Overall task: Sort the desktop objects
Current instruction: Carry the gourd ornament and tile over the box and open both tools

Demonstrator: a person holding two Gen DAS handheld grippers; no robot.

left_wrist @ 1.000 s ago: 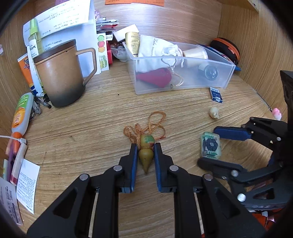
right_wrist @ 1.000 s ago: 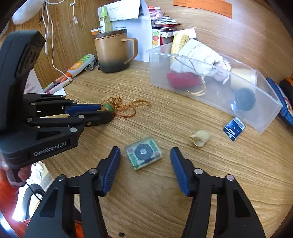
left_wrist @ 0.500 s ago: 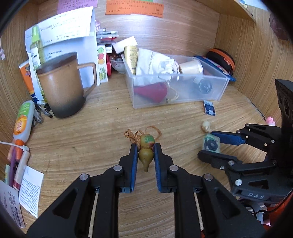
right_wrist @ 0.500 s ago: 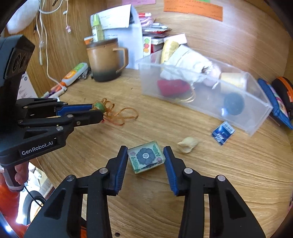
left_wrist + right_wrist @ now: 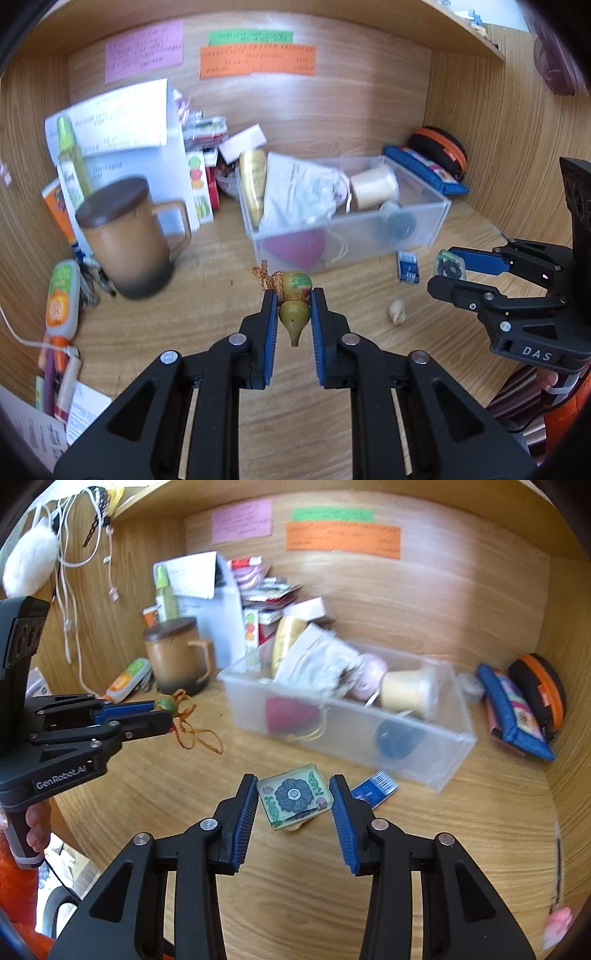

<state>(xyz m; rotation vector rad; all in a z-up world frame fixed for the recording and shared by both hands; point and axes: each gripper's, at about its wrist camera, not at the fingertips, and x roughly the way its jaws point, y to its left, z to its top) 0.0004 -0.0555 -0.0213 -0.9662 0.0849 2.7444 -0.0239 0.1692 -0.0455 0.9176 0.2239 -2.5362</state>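
Presently held: left gripper (image 5: 293, 314), jaws closed on a small painted gourd charm (image 5: 294, 302), its orange cord (image 5: 195, 731) dangling clear of the worktop (image 5: 207, 295). Right gripper (image 5: 294, 805), jaws narrowed onto a square floral tile (image 5: 294, 800), lifted. Both probably bound for the clear plastic bin (image 5: 436, 760) at 12 o'clock, already part-filled. Setting: wood-panelled alcove, coloured notes at back, lidded brown mug (image 5: 129, 236) at 10 o'clock.
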